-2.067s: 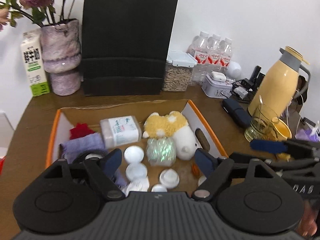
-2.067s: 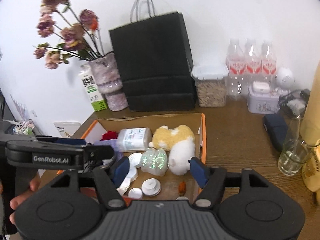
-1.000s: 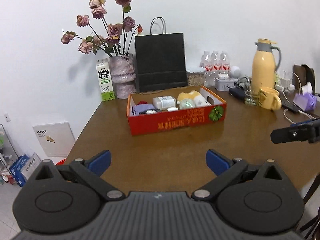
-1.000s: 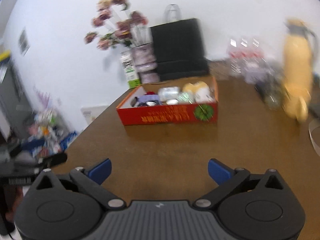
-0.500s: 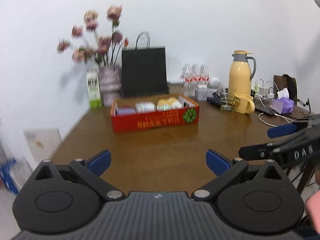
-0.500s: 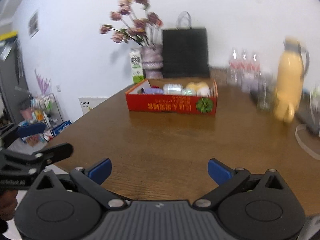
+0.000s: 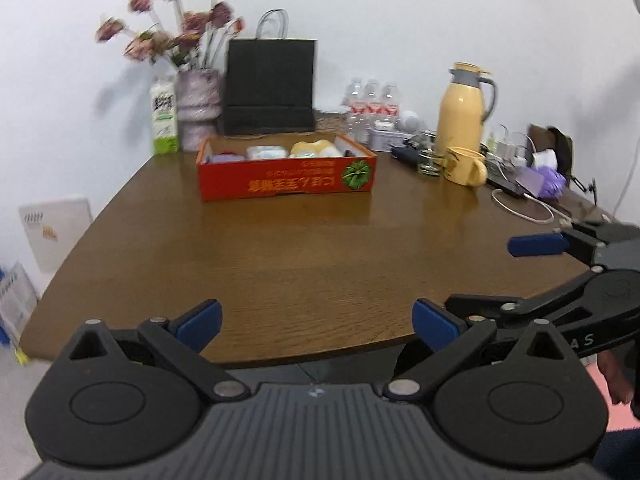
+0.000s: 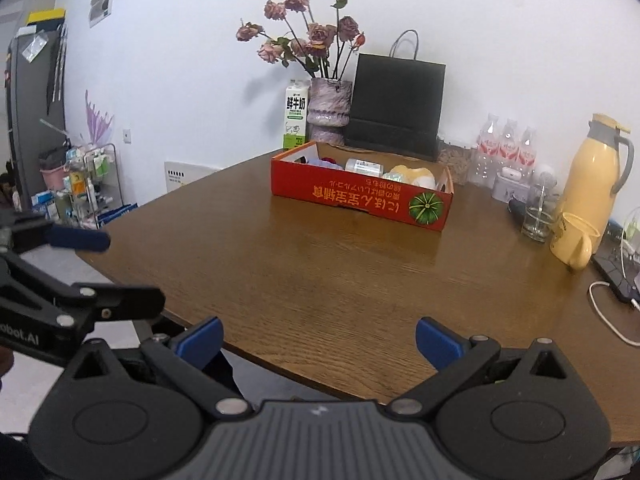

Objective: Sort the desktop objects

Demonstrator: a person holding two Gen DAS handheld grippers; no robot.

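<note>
A red cardboard box (image 7: pixel 286 182) (image 8: pixel 360 200) stands at the far middle of the brown table (image 7: pixel 300 248). It holds a yellow plush toy (image 7: pixel 316 148), a white packet (image 7: pixel 266 153), purple cloth and other small items. My left gripper (image 7: pixel 316 322) is open and empty, back at the table's near edge. My right gripper (image 8: pixel 318 338) is open and empty, also at the near edge, far from the box. Each gripper shows in the other's view, the right one (image 7: pixel 536 245) and the left one (image 8: pixel 78 238).
Behind the box stand a black paper bag (image 7: pixel 270 86), a vase of dried roses (image 7: pixel 198 108), a milk carton (image 7: pixel 164 118) and water bottles (image 7: pixel 372 104). At the right are a yellow thermos (image 7: pixel 460 108), yellow mug (image 7: pixel 466 166), glass (image 7: pixel 428 160) and cables (image 7: pixel 520 208).
Both grippers have pulled far back from over the box to the table's near edge. They stay open and empty. The box's contents have not moved.
</note>
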